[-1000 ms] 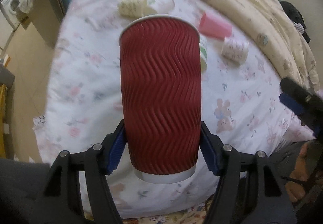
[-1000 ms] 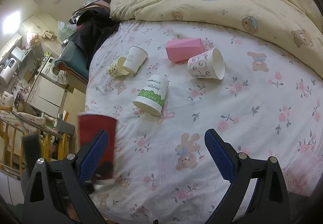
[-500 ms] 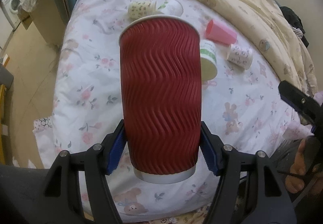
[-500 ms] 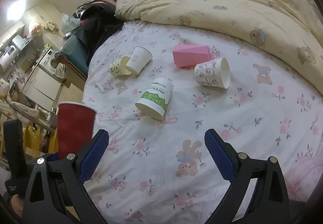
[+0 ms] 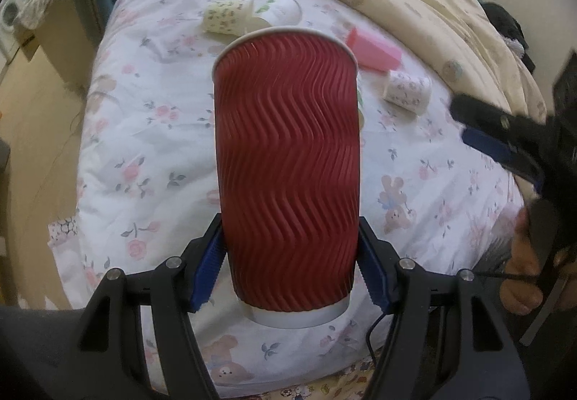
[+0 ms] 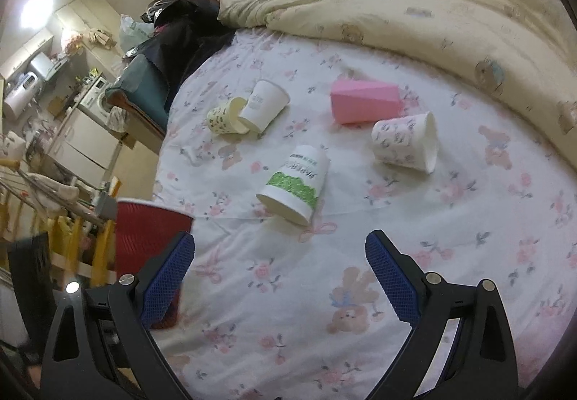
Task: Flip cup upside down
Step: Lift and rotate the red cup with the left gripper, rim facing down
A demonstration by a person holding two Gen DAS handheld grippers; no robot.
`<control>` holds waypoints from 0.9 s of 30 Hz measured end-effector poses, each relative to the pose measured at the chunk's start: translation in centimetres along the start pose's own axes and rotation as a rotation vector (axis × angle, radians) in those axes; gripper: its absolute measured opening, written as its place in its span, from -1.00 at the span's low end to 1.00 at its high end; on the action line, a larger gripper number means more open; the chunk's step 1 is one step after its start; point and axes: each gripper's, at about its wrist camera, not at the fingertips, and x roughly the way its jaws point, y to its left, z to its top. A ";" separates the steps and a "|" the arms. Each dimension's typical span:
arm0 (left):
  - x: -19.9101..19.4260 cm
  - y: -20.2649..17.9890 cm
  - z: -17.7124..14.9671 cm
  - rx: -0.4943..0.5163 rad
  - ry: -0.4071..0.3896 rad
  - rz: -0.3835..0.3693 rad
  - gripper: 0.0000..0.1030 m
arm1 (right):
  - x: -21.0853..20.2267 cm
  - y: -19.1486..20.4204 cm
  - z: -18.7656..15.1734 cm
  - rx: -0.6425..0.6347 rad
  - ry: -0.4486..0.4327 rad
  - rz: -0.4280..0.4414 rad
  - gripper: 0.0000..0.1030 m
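Observation:
My left gripper (image 5: 292,266) is shut on a red ribbed paper cup (image 5: 286,165), held by its lower part above the bed, rim pointing away from the camera. The same red cup (image 6: 144,241) shows at the lower left of the right wrist view, partly behind a finger. My right gripper (image 6: 281,277) is open and empty above the floral sheet. It also shows at the right edge of the left wrist view (image 5: 505,144).
Several cups lie on their sides on the floral bed sheet (image 6: 468,220): a green-print cup (image 6: 295,183), a patterned white cup (image 6: 407,142), a pink cup (image 6: 364,101), a white cup (image 6: 265,104) and a yellow cup (image 6: 225,117). A cream duvet (image 6: 414,3) covers the far side.
The left gripper has carried the red cup further over the bed, still gripped the same way. The right gripper stayed open and shifted slightly.

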 end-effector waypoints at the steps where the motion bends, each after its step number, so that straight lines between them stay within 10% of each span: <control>1: 0.1 -0.1 0.0 0.000 0.001 0.001 0.24 | 0.3 0.0 0.1 0.012 0.010 0.020 0.90; 11: 1.1 -2.5 -0.9 0.085 0.062 -0.057 0.24 | 2.1 2.3 0.1 -0.025 0.060 0.119 0.90; 27: -2.5 -3.4 -0.6 0.129 -0.115 -0.044 0.21 | 4.8 0.2 -1.0 0.042 0.186 0.039 0.90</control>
